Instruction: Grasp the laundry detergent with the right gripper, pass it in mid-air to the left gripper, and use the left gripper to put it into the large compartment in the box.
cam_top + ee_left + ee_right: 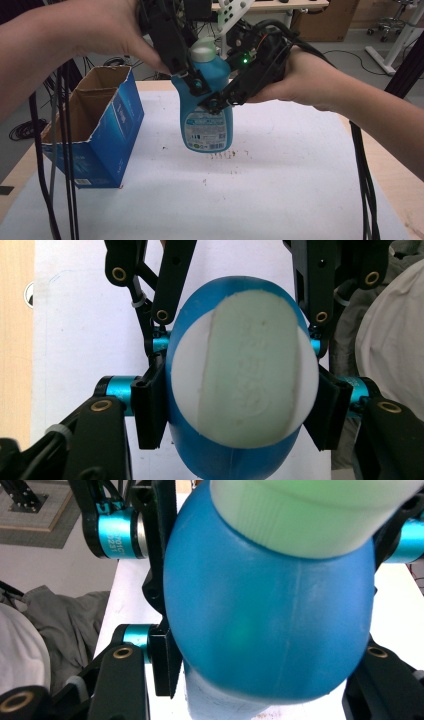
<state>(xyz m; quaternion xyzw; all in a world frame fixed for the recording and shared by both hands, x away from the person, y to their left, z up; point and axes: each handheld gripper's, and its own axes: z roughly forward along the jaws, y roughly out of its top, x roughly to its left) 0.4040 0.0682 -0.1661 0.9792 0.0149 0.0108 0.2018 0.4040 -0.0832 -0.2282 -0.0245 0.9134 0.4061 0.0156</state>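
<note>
A blue bottle (207, 117) with a pale cap (202, 49) and a white label stands upright over the white sheet; I cannot tell whether its base touches. My left gripper (192, 82) comes down from the upper left and is shut on the bottle's shoulder. My right gripper (220, 100) reaches in from the right and is shut on the bottle just below. In the left gripper view the cap (245, 375) faces the camera and the left gripper (240, 412) clamps the blue body. In the right gripper view the right gripper (265, 672) presses the bottle (265, 615).
An open blue cardboard box (95, 130) stands at the left of the white sheet (280, 190). Black cables hang down at the left (60, 175) and the right (367, 185). Small dark specks lie on the sheet in front of the bottle. The wooden table edge (400, 195) shows at the right.
</note>
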